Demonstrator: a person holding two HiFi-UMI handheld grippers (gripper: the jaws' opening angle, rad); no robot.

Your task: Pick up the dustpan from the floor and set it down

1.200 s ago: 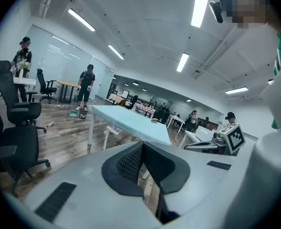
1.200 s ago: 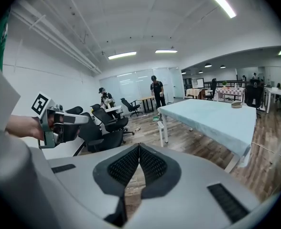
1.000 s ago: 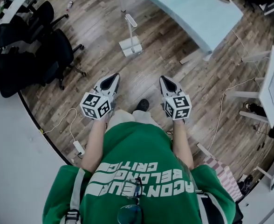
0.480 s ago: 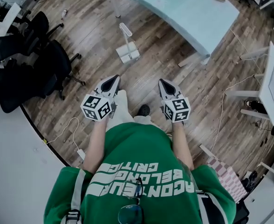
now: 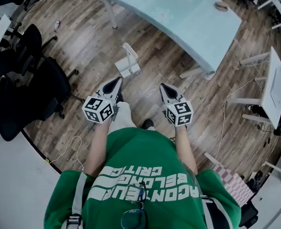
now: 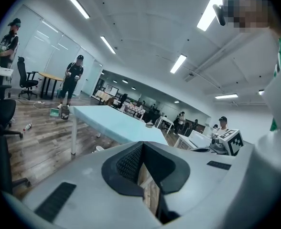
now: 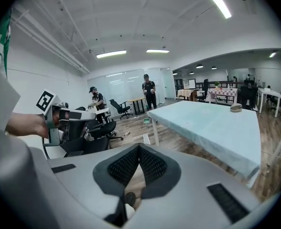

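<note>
At the far left, black office chairs (image 5: 33, 80) crowd the edge of the wood floor (image 5: 88, 27) as I stand with a tool in each hand. My left gripper (image 5: 114, 82) is held out low in front of me, its jaws closed tip to tip with nothing between them. Just beyond it and slightly to its right stands the dustpan (image 5: 127, 69), a white long-handled model resting upright on the floor near the leg of the pale blue table (image 5: 178, 13), apart from both tools. My right gripper (image 5: 165, 90), level with the left, is likewise closed and empty. A white desk (image 5: 279, 85) lines the right edge. The dustpan looks to me like stiff, light plastic, so weight should be no trouble. I judge the risk to be tipping: it stands tall on a small base, and a nudge could topple it. The slim handle (image 5: 130, 51) is the natural place to grip, high up so that the pan hangs below. It looks smooth, so it may swing or slip in a loose hold. The jaws must open before either tool can take it.
</note>
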